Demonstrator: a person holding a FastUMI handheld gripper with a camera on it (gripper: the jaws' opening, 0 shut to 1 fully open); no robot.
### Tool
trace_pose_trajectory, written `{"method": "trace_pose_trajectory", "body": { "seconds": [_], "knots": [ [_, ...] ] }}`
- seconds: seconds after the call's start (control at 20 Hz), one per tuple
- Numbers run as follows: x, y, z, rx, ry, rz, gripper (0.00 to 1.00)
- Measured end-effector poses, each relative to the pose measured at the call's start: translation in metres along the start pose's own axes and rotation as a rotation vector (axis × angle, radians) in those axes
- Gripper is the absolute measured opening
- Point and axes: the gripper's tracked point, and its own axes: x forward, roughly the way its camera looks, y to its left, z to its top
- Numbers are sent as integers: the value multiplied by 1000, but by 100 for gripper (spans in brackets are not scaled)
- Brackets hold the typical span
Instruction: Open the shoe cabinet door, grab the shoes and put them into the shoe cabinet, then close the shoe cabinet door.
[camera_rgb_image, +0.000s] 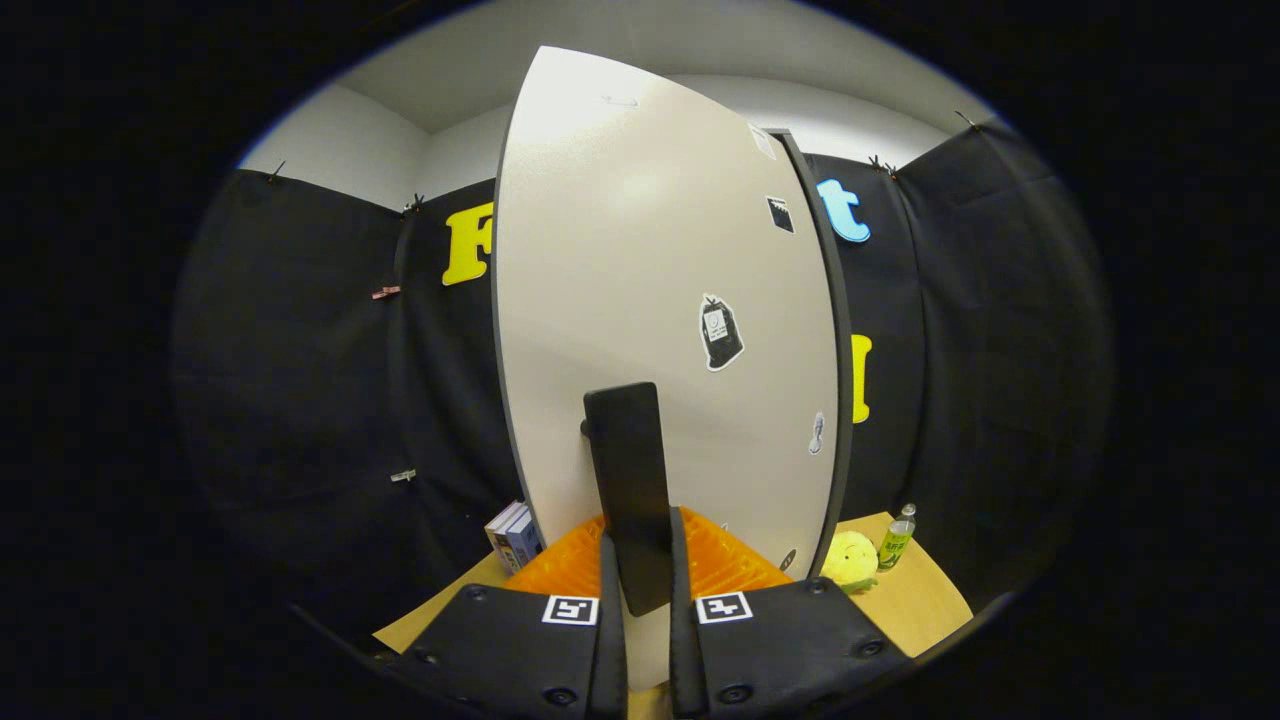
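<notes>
One pale shoe cabinet door (640, 260) takes up the centre of the frame, tall and stuck with a few small stickers (721, 332) toward its right side. Below it, at lower centre, a dark flat handle (630, 480) stands out from the door, and the gripper (647, 575) is clamped on it, both fingers (610, 590) pressing its lower end from either side. Wooden tabletop (915, 600) shows at lower right, bearing a yellow plush toy (852, 560) and, just right of it, a small green bottle (897, 540). Two books (515, 535) stand left of the fingers.
</notes>
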Motion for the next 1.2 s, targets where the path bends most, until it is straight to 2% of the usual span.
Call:
{"method": "trace_pose_trajectory", "body": {
  "seconds": [0.25, 0.65, 1.2],
  "knots": [
    [-24, -25, 6, 31, 9, 16, 20],
    [-47, -64, 13, 75, -7, -4, 24],
    [-57, -113, 16, 11, 12, -42, 19]
  ]
}}
